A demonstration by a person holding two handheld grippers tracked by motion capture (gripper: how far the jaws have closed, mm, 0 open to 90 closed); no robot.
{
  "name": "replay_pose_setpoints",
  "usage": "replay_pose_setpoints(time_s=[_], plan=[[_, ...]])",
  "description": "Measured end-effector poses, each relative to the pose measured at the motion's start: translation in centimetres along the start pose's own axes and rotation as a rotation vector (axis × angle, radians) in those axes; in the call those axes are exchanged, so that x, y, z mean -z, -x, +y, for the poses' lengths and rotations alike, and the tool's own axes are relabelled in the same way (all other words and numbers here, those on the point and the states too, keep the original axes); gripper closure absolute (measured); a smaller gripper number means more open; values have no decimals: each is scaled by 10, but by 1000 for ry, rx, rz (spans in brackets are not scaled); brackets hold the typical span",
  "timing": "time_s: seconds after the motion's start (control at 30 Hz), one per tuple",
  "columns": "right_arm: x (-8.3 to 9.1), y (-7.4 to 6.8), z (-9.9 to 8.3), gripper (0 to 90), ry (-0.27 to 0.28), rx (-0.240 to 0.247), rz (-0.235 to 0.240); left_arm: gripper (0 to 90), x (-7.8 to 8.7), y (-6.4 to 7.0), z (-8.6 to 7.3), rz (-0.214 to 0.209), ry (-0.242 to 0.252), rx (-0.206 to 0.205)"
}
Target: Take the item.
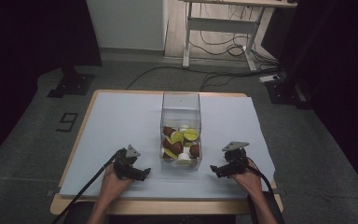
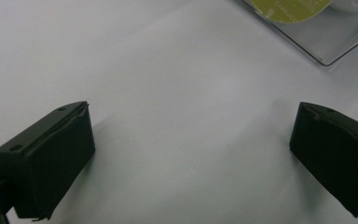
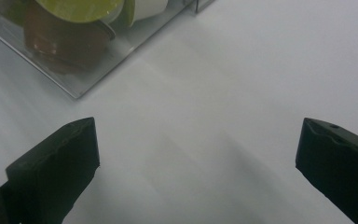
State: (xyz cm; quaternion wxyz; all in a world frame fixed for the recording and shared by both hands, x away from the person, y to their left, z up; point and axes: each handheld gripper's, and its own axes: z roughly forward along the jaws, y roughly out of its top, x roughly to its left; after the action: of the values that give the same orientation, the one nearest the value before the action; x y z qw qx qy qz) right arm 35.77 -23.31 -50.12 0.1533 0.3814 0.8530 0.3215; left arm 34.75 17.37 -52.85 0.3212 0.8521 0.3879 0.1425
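A clear plastic box [image 1: 181,105] stands in the middle of the white sheet, holding several coffee capsules [image 1: 181,142] in brown, white and yellow-green. My left gripper [image 1: 142,175] rests on the sheet to the box's left, jaws wide apart with nothing between them. My right gripper [image 1: 216,169] rests to the box's right, also open and empty. In the left gripper view [image 2: 191,154] the box corner [image 2: 324,44] with a yellow-green lid sits top right. In the right gripper view [image 3: 196,158] the box corner [image 3: 74,70] with a brown capsule [image 3: 60,39] sits top left.
The white sheet [image 1: 121,121] covers a wooden table [image 1: 74,205] whose edge shows at the front. Beyond the table lie floor cables [image 1: 223,46], a white desk frame [image 1: 219,25] and dark stand bases [image 1: 72,84] at both sides.
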Motion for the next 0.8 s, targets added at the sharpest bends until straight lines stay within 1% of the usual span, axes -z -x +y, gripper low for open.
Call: replay_pose_setpoints(time_s=[0.07,0.17,0.27,0.53,0.67,0.73,0.8], plan=[[3,0,2,0,16,9,-6,0,0,0,0,0,1,2],[8,-1,4,0,23,20,-17,0,0,0,0,0,1,2],[12,-3,8,0,32,22,0,0,0,0,0,0,1,2],[25,-9,20,14,77,23,17,0,0,0,0,0,0,0],[29,-11,27,35,77,15,24,0,0,0,0,0,0,0],[31,-12,31,47,84,9,36,0,0,0,0,0,0,0],[33,-13,35,52,88,10,33,0,0,0,0,0,0,0]])
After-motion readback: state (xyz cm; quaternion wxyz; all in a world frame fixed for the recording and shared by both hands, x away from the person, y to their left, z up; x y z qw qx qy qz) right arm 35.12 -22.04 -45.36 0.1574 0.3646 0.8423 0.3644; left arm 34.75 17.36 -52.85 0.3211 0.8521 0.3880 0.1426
